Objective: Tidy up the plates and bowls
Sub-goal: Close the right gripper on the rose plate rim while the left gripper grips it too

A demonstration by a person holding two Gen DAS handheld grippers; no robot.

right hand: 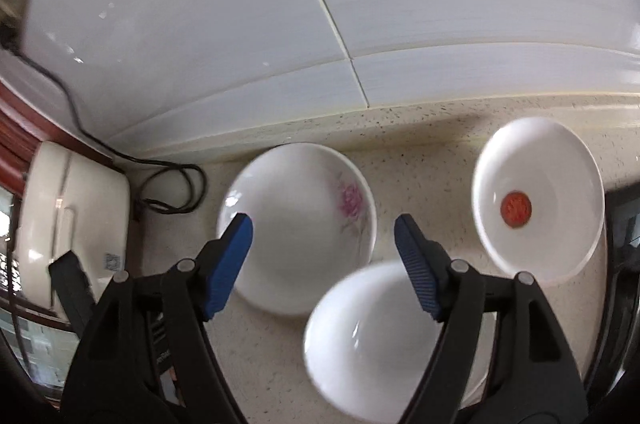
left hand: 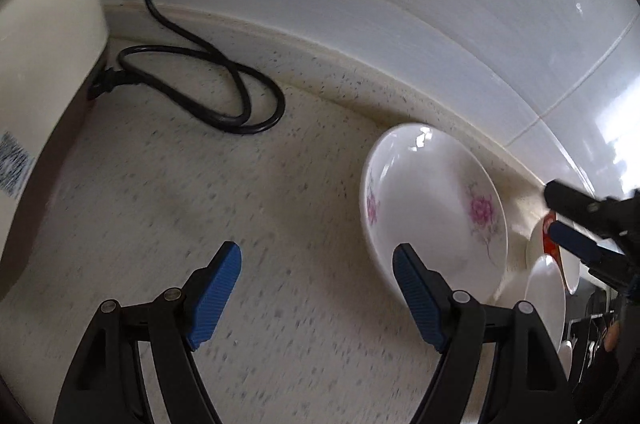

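Glazed dishes at the worktop's back edge, both claws empty

The flowered plate (right hand: 298, 224) lies by the worktop's (left hand: 200, 204) back edge, the red-dot plate (right hand: 538, 200) toward its right end and a plain bowl (right hand: 372, 340) nearer the front. All look glazed, so probably stiff, slippery and breakable, and best pinched across the rim. The left claw (left hand: 316, 288) gapes with nothing between its pads; the right claw (right hand: 322, 264) is likewise spread and empty above the dishes.
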